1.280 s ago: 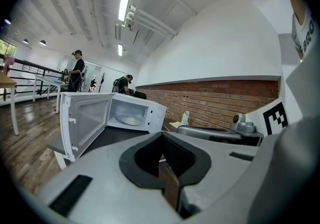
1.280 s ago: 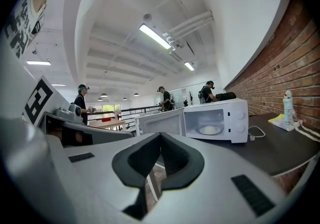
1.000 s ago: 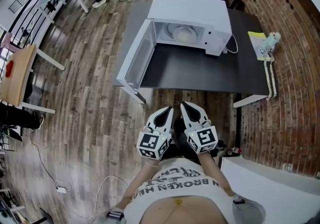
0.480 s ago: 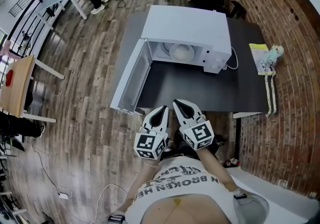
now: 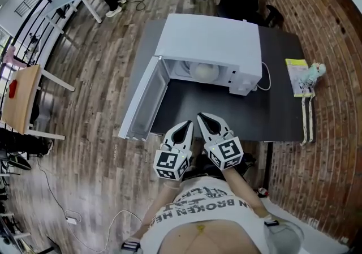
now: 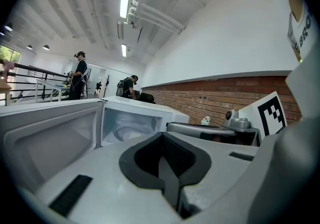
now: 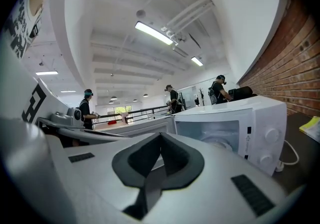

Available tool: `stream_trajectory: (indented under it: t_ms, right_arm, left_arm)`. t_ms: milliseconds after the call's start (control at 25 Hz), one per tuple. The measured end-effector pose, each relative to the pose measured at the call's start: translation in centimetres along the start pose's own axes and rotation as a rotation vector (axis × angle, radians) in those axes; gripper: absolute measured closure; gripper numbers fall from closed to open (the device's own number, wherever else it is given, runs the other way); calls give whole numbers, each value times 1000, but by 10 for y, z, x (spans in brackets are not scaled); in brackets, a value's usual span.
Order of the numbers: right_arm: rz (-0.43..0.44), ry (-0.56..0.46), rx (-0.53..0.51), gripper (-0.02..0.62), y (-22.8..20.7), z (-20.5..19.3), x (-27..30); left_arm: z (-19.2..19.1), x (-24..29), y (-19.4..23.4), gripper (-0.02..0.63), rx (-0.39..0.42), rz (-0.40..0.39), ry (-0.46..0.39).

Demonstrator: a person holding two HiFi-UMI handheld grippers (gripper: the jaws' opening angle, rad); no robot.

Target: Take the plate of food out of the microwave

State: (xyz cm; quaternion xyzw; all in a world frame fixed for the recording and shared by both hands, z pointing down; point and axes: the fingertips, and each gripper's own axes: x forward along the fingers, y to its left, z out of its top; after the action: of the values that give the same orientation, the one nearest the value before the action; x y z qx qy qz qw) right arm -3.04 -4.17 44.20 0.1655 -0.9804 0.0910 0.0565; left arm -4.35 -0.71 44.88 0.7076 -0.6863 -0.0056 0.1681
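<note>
A white microwave [image 5: 210, 42] stands on a dark table [image 5: 226, 103] with its door [image 5: 142, 101] swung open to the left. Inside the cavity lies a pale plate of food [image 5: 202, 70], also visible in the left gripper view as the plate [image 6: 124, 132] and in the right gripper view as the plate [image 7: 221, 143]. My left gripper [image 5: 182, 129] and right gripper [image 5: 207, 120] are held side by side at the table's near edge, short of the microwave. Both are shut and hold nothing. The left gripper [image 6: 161, 140] and right gripper [image 7: 161, 142] point toward the open cavity.
A yellow booklet [image 5: 297, 76] and a small toy figure [image 5: 314, 69] lie at the table's right end. A white cord [image 5: 266, 80] runs from the microwave's right side. A brick wall lines the right. A wooden desk [image 5: 20, 91] stands far left, and people stand beyond the table.
The table and microwave have drawn nearer as the person stepped forward. Both grippers now reach the table's near edge, still shut and side by side.
</note>
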Motion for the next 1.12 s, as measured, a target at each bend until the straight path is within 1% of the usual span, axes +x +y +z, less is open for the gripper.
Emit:
stream_trajectory:
  t_ms: [240, 400, 600, 760, 920, 1120]
  right_arm:
    - [7, 6, -8, 588, -31, 1, 4]
    - [-4, 7, -3, 588, -48, 2, 5]
    - [-15, 16, -5, 588, -60, 2, 14]
    - [-30, 23, -16, 588, -66, 3, 24]
    - [-72, 9, -18, 588, -78, 10, 41]
    - [-132, -14, -20, 588, -97, 27, 66]
  left_arm:
    - [3, 34, -3, 600, 6, -3, -9]
    - [1, 47, -6, 600, -14, 7, -5]
    - [1, 60, 0, 600, -18, 3, 15]
    - [11, 67, 11, 600, -27, 2, -11]
    - [20, 86, 26, 600, -19, -45, -3]
    - [47, 110, 47, 600, 10, -106, -19]
